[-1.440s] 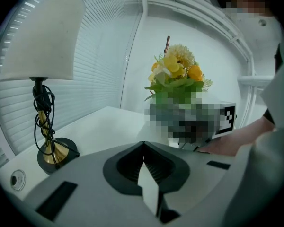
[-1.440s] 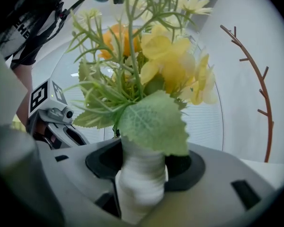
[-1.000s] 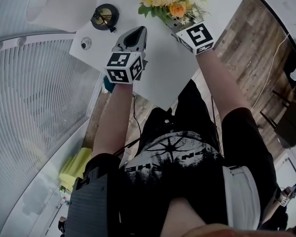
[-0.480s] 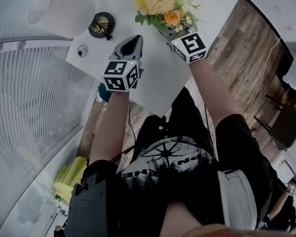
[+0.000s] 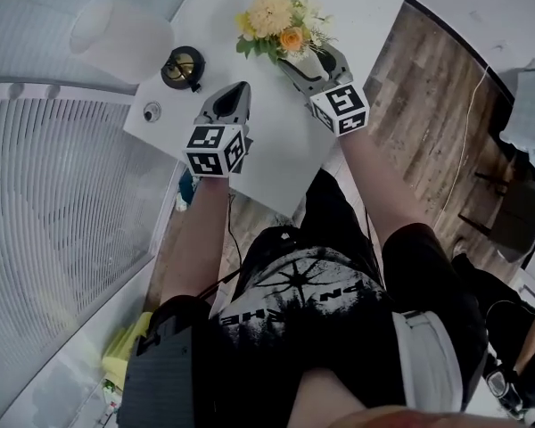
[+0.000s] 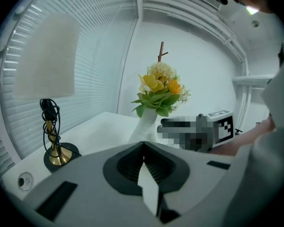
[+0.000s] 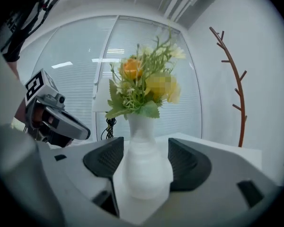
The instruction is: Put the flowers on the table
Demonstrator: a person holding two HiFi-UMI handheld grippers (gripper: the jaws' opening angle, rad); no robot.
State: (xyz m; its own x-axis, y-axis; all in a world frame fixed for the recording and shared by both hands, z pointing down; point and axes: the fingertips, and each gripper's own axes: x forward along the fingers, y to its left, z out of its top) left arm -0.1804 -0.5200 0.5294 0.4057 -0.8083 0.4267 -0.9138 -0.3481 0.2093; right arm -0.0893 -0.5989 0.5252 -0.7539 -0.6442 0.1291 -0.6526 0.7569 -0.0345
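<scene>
A bunch of yellow and orange flowers (image 5: 272,20) stands in a white vase (image 7: 144,169) on the white table (image 5: 276,150). My right gripper (image 5: 305,58) is just in front of it with its jaws spread wide. In the right gripper view the vase rests on the tabletop between the two dark pads (image 7: 105,160), which do not squeeze it. The flowers (image 7: 142,86) rise above the jaws there. My left gripper (image 5: 241,92) hovers over the table to the left, shut and empty. Its view shows the flowers (image 6: 158,86) and the right gripper (image 6: 199,131) beyond.
A lamp with a black and gold base (image 5: 183,65) and a white shade (image 5: 120,38) stands at the table's far left. A small round fitting (image 5: 152,111) sits near the left edge. Window blinds (image 5: 62,221) lie left, wooden floor (image 5: 428,123) right. A brown branch-shaped stand (image 7: 232,79) rises behind.
My right gripper has opened and drawn back slightly, so its fingers now show clear of the bouquet. The vase stays upright on the table. My left gripper has hardly moved.
</scene>
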